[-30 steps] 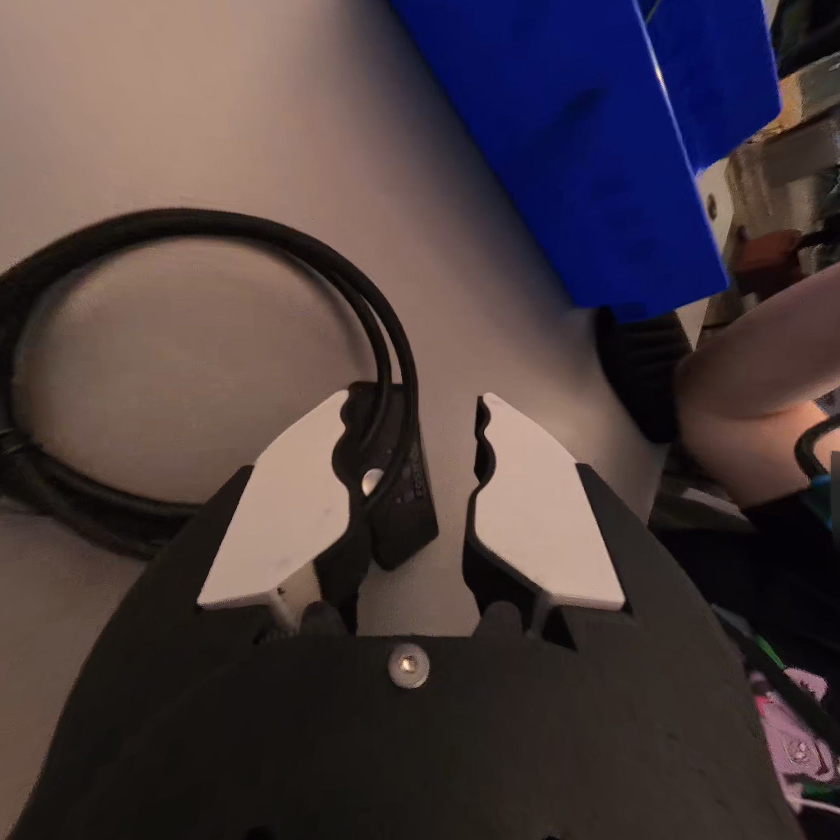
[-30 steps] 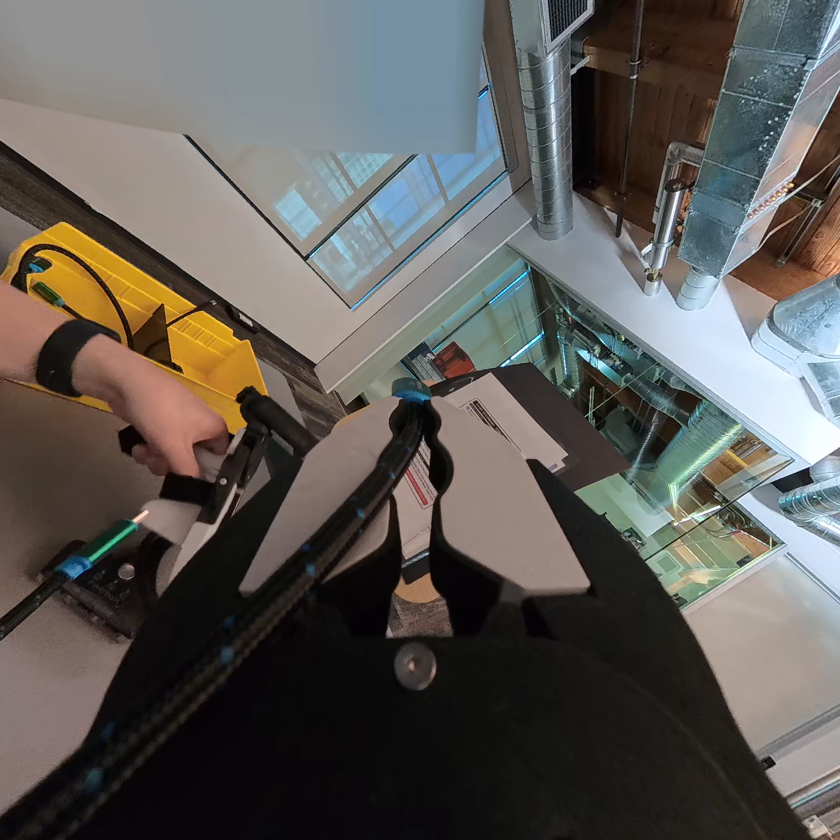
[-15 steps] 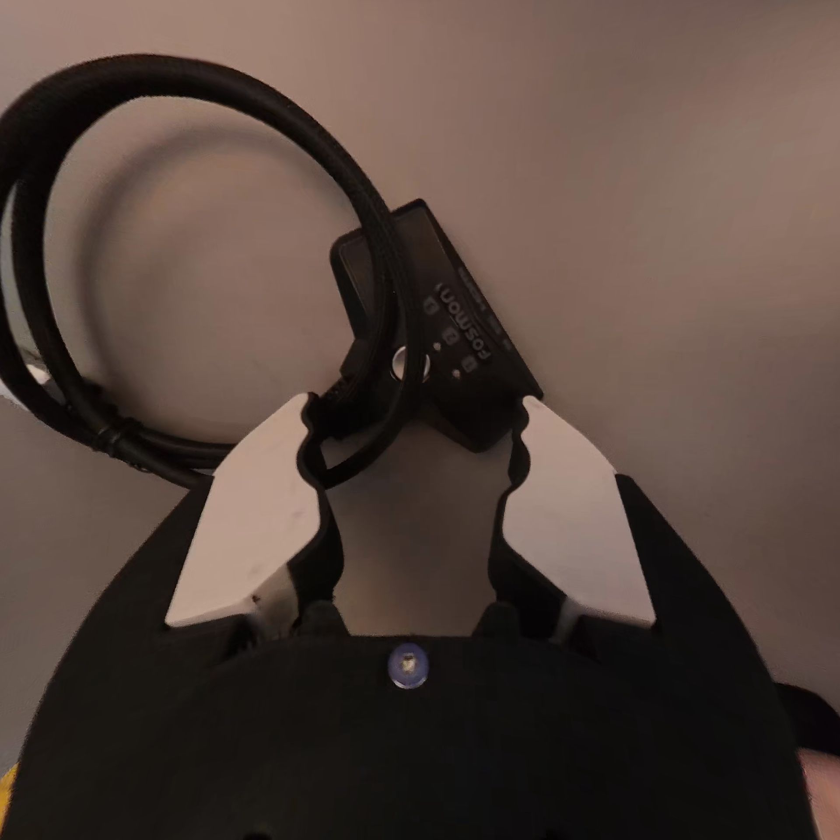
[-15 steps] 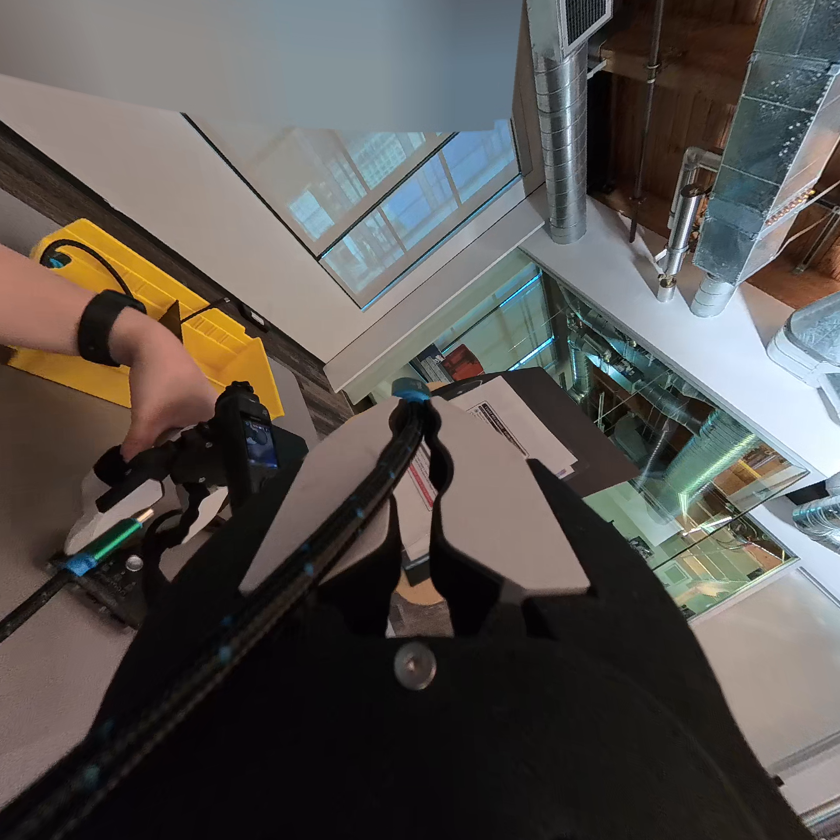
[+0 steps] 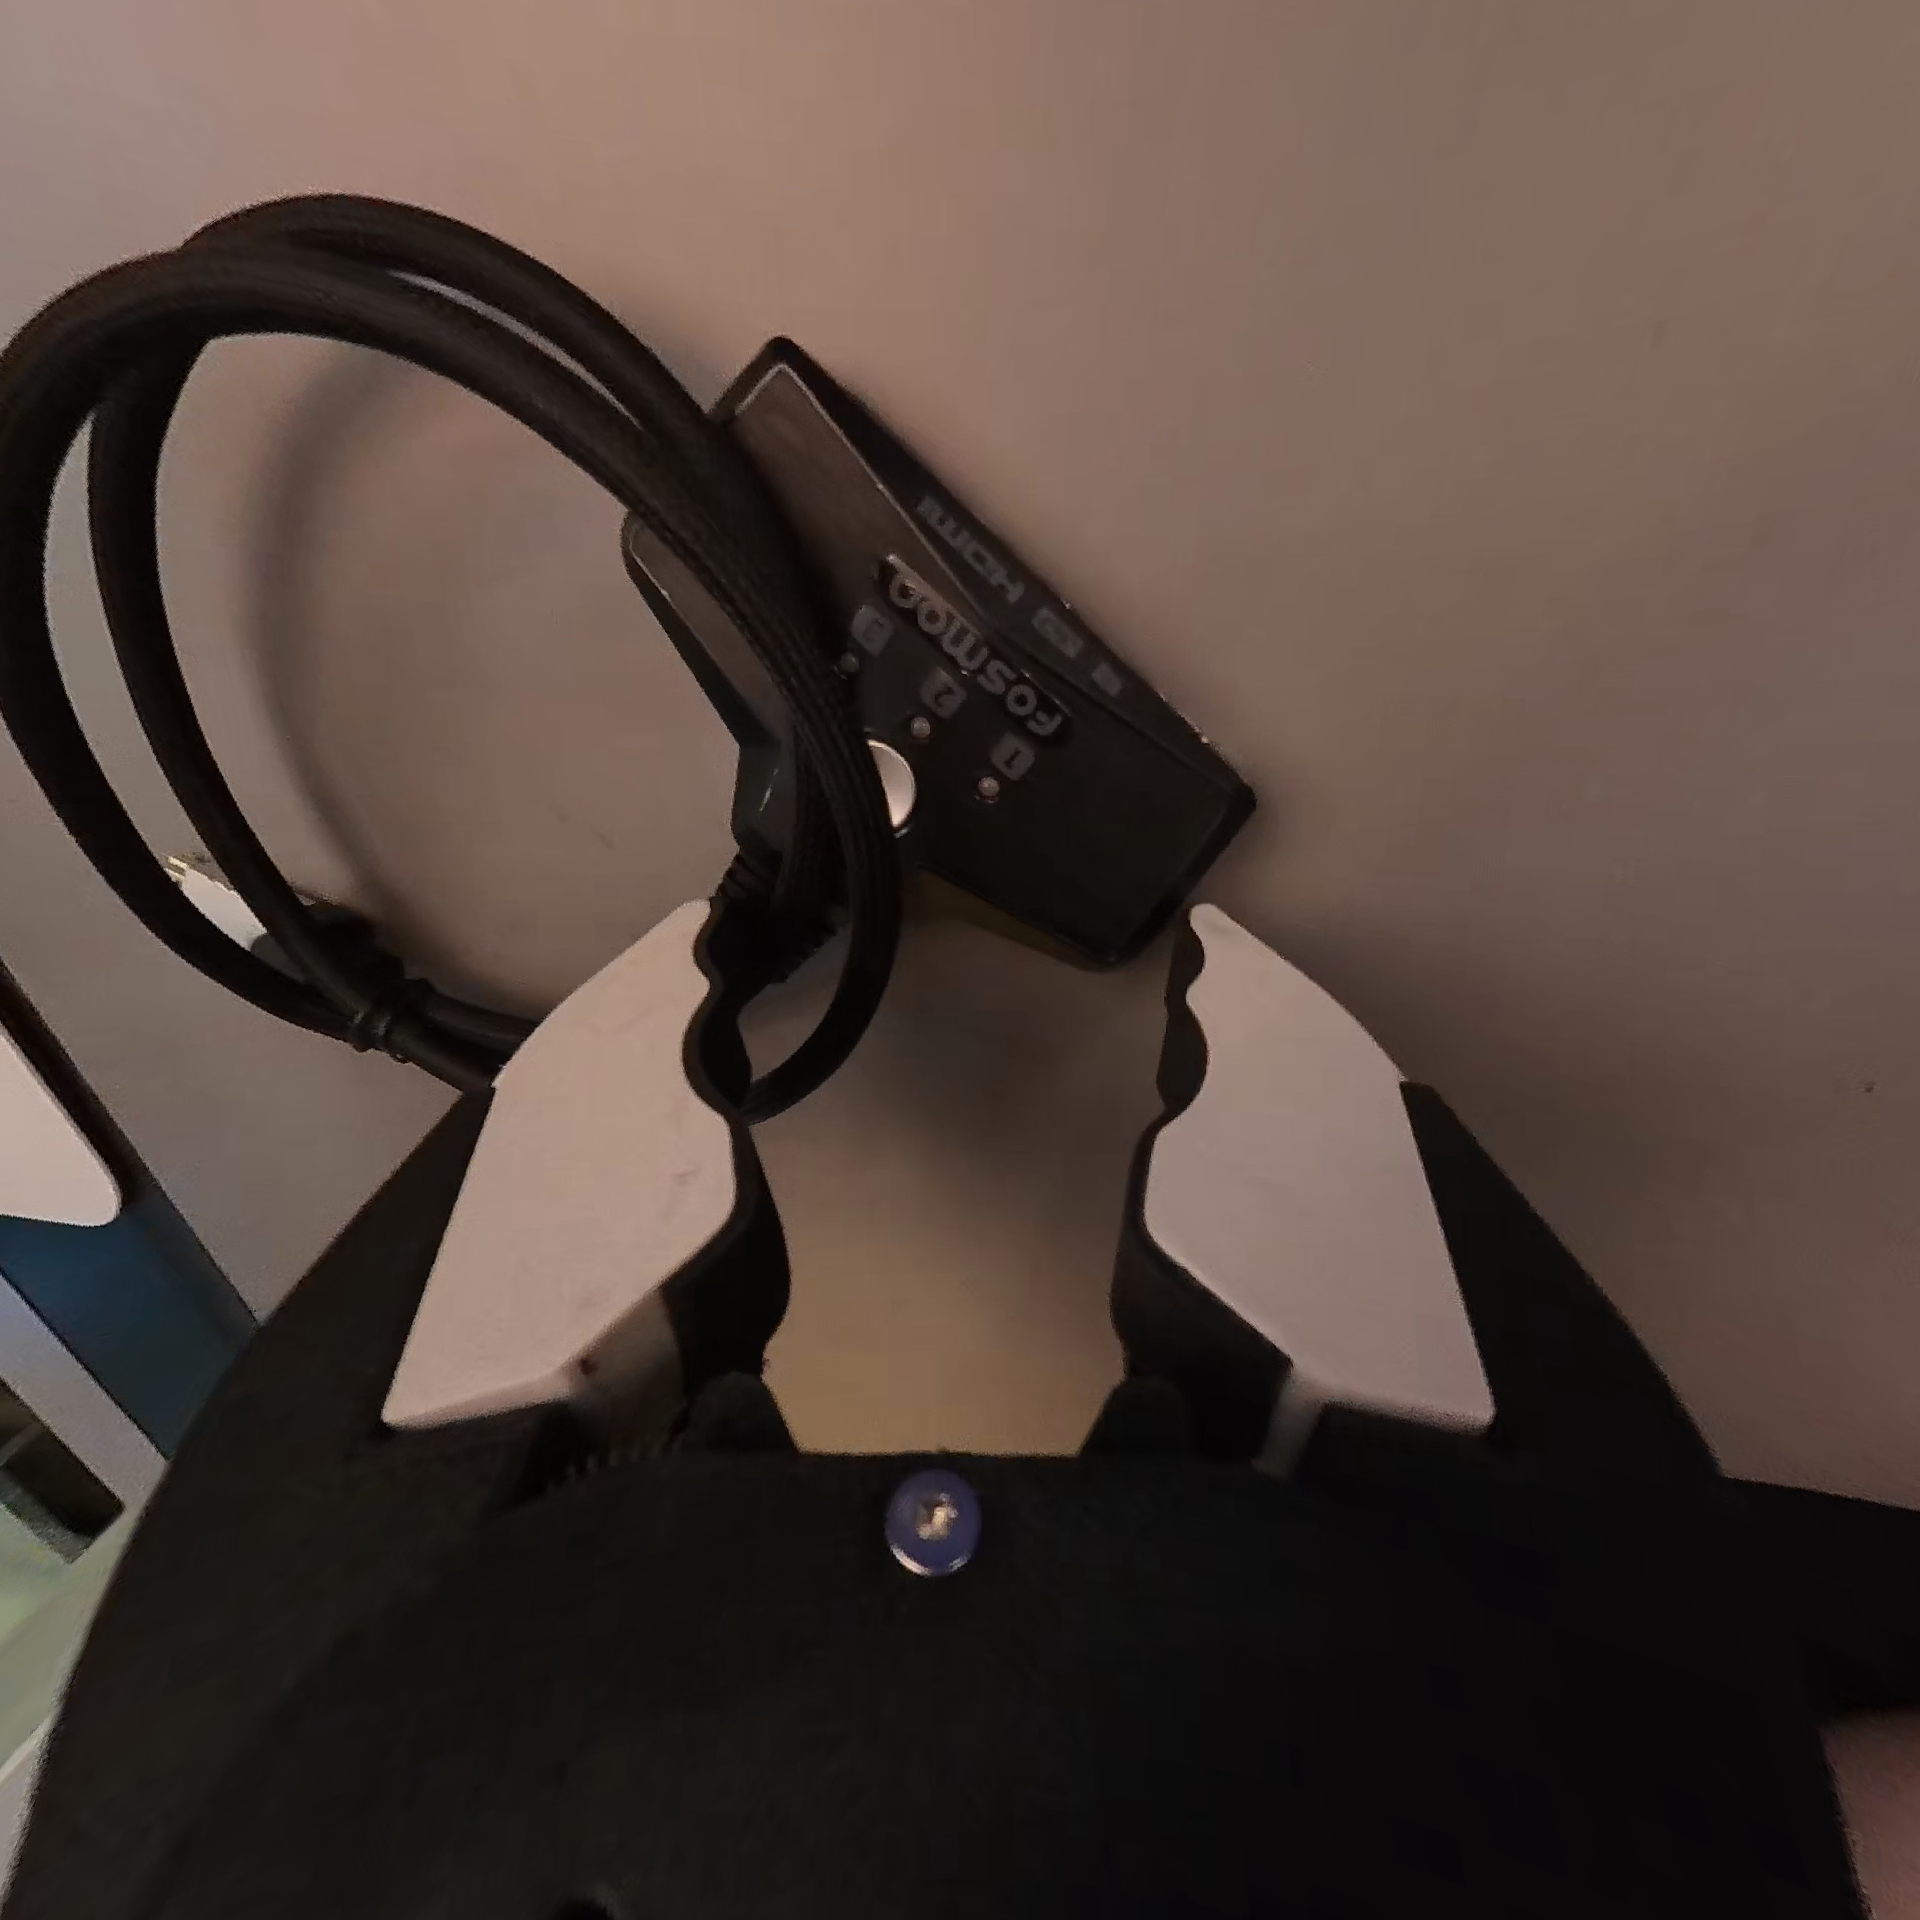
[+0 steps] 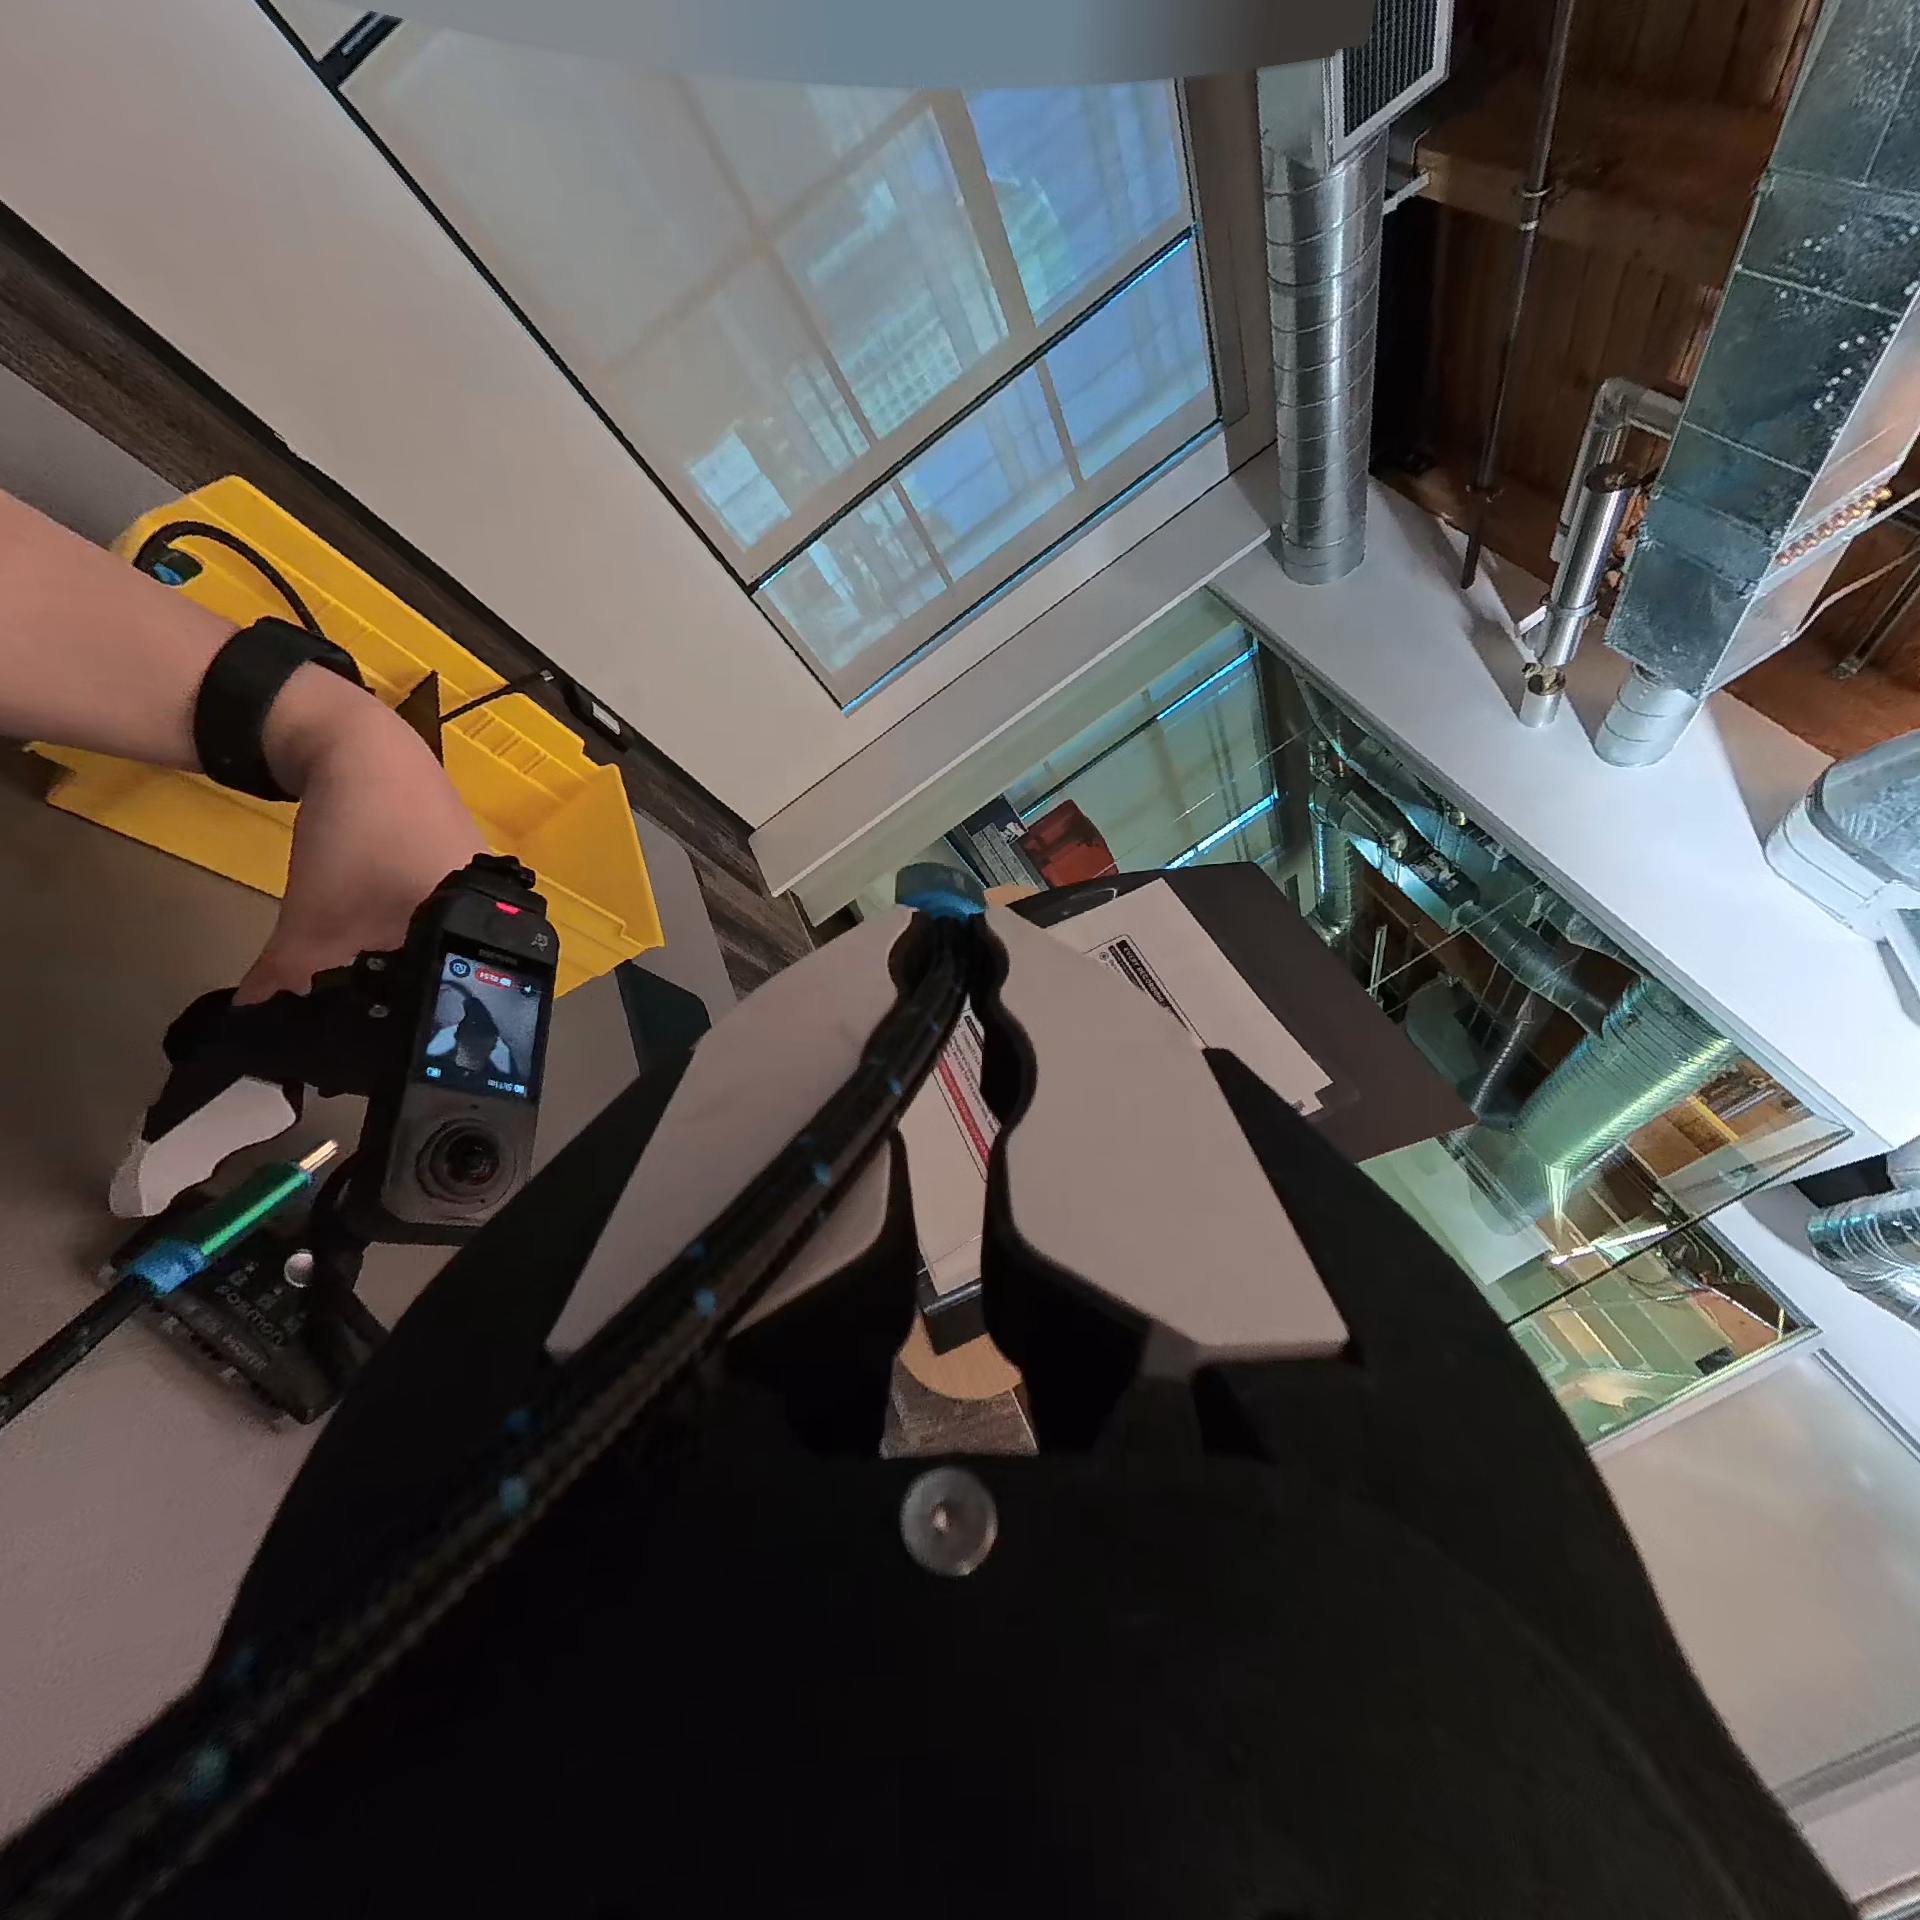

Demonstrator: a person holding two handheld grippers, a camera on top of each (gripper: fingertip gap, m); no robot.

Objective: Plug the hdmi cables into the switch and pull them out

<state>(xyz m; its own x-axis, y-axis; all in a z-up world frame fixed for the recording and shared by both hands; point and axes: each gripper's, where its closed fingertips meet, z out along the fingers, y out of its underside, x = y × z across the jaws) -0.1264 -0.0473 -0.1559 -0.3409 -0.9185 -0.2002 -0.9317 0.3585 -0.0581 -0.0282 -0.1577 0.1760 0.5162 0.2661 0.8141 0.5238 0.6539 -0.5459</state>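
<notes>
The black HDMI switch [image 5: 966, 707] lies flat on the grey table [image 5: 1455, 416]. A coiled black cable [image 5: 125, 644] drapes over its left side. My left gripper [image 5: 951, 920] is open and empty, and its white fingertips straddle the switch's near end. In the right wrist view the switch [image 6: 229, 1320] has a green-ended cable with blue tape [image 6: 218, 1226] lying across it. My right gripper [image 6: 951, 935] is raised and shut on a black braided cable [image 6: 831, 1143] with blue tape [image 6: 940, 888] at the fingertips. That cable's plug is hidden.
A yellow bin [image 6: 540, 800] stands at the table's far edge behind the person's hand [image 6: 353, 831] and the left gripper's camera [image 6: 468, 1070]. A blue and white object [image 5: 62, 1247] shows past the table edge at lower left.
My left gripper has opened wider and swung round, so the switch now sits at its fingertips and the blue bin is out of view. My right gripper has stayed shut on its cable.
</notes>
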